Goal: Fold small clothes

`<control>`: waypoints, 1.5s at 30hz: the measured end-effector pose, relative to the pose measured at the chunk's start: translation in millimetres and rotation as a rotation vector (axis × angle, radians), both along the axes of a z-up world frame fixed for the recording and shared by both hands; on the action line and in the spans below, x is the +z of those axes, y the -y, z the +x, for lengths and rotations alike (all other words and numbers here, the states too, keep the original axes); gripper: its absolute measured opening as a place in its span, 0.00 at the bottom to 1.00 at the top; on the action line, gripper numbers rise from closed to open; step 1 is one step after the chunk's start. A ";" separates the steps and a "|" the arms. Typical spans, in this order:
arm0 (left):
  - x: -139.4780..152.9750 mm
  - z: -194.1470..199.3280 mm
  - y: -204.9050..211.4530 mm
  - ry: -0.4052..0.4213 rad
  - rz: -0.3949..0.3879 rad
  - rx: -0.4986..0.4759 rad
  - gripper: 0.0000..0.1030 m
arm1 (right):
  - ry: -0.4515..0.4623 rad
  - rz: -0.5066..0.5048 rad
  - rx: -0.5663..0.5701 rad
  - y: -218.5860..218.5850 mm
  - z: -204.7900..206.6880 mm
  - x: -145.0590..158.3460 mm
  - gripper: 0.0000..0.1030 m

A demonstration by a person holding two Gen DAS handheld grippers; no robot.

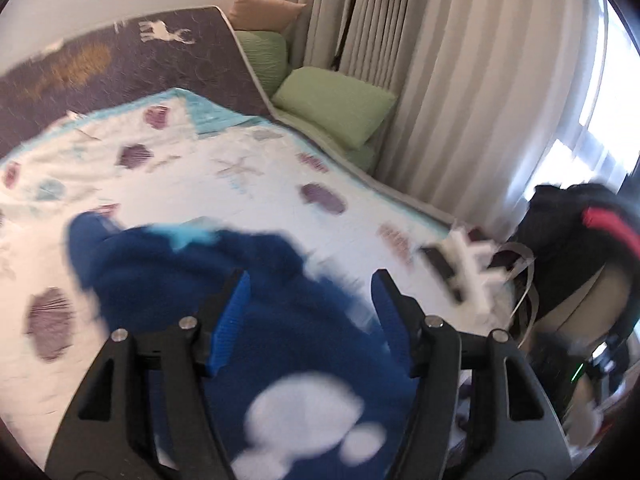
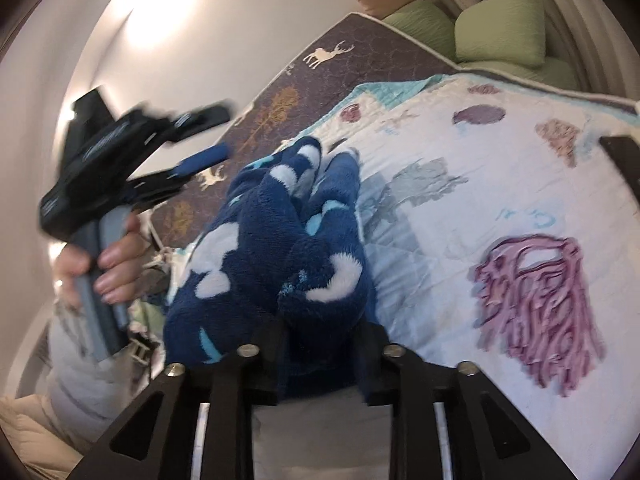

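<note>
Across the quilt (image 2: 500,184), lower centre of the frame, the blue garment (image 2: 280,240) is pinched by the right gripper (image 2: 324,332); its long axis runs away from it. Spread wide, the left gripper (image 1: 312,280) is held nearer its other end.

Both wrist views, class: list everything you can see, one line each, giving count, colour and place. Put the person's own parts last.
garment: one, navy fleece with white and light blue patches, bunched on the quilt.
quilt: one, white with teal border and purple prints, spread on the bed.
blanket: one, dark purple with white deer, beyond the quilt.
pillows: three green, one tan, beside the bed by the curtain.
curtain: one, off-white, along the far side.
left tongs: black with blue pads, open above the garment.
right tongs: black, closed on the garment.
left hand: one, holding the left tongs' grey handle.
</note>
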State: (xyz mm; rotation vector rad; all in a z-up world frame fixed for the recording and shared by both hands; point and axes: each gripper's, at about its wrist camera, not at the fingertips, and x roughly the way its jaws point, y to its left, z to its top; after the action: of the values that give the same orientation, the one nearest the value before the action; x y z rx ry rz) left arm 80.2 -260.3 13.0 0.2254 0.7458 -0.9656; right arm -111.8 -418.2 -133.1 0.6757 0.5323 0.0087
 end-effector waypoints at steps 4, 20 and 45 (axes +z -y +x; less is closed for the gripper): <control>-15.3 -19.7 -34.5 0.160 0.141 0.043 0.62 | 0.015 -0.166 -0.019 -7.7 -13.3 28.9 0.33; -79.0 -19.7 -36.1 0.068 0.158 -0.023 0.67 | -0.154 -0.215 -0.016 -25.3 48.9 7.5 0.18; -10.5 -6.0 -27.6 0.281 0.163 0.074 0.67 | -0.016 -0.383 0.030 -28.0 88.9 108.4 0.21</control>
State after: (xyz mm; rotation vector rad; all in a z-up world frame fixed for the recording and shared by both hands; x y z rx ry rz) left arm 74.2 -232.7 2.5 0.4632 0.5697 -0.7833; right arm -22.9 -390.3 -24.7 0.2945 0.5408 -0.0690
